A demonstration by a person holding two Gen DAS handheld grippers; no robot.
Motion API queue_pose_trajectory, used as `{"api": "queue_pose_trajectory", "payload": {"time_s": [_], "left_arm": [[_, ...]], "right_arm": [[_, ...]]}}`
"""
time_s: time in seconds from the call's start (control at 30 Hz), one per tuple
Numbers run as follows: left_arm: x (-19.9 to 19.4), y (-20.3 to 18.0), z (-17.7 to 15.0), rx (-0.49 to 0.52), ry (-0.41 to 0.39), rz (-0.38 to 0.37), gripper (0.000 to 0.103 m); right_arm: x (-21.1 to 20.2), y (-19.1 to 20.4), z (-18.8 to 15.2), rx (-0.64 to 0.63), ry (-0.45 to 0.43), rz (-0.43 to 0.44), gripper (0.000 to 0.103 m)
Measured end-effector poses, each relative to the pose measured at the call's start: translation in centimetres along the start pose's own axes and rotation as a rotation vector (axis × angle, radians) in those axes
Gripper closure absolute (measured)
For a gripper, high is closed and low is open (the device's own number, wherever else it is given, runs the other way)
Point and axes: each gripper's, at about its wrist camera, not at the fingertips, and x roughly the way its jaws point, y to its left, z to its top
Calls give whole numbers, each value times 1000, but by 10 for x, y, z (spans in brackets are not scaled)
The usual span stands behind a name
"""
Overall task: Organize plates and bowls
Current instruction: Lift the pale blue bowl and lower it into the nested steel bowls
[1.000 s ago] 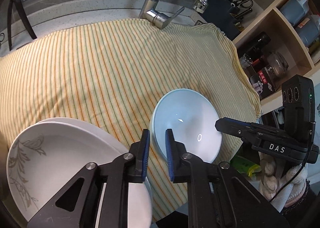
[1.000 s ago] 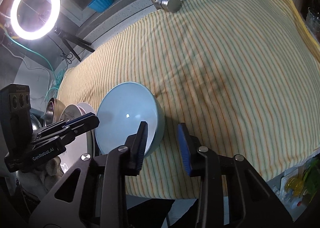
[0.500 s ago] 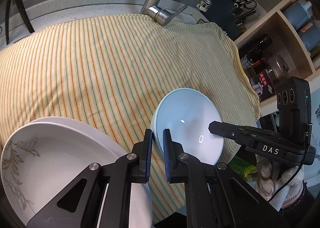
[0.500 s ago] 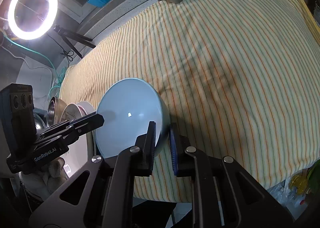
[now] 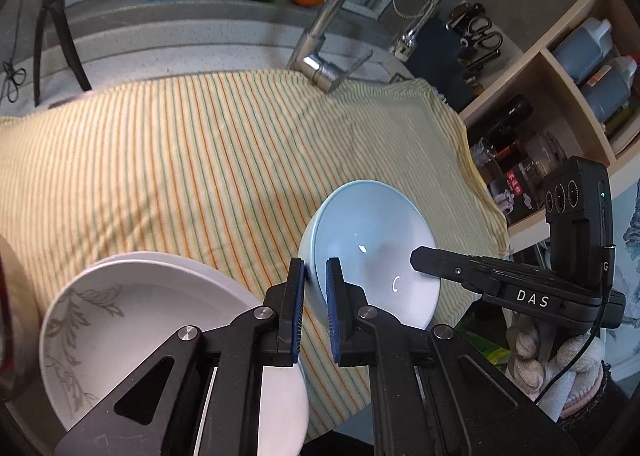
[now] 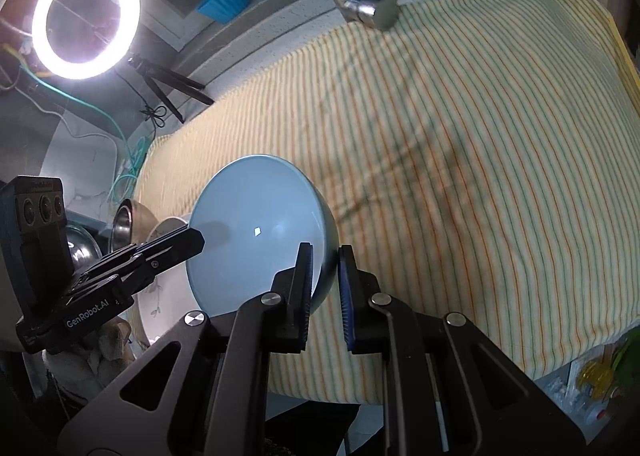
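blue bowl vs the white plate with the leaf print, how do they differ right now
The blue bowl is plain pale blue; the white plate carries a grey leaf print. The bowl is deep and tilted up off the striped cloth, pinched at opposite rim edges by the left claw and right claw; the plate is shallow, ungripped, lying on another white plate. Both are round and glossy.

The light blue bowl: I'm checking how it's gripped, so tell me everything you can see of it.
The light blue bowl is round, glossy and plain, ceramic by its look, and empty. It is tilted above the striped yellow cloth. The left claw pinches one side of its rim, the right claw the opposite side. White plates lie beside it.
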Motion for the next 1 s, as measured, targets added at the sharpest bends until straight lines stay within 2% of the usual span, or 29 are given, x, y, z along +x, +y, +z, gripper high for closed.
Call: {"api": "queue_pose_trajectory", "payload": {"time_s": [0.43,1.0], "left_arm": [[-76,39,1,-78,-166,54,94],[-159,141,-38,-283,-295,179,94]], "right_arm": [[2,83,23,-148,-9,76,90],[54,217,26,-370,63,179,90]]}}
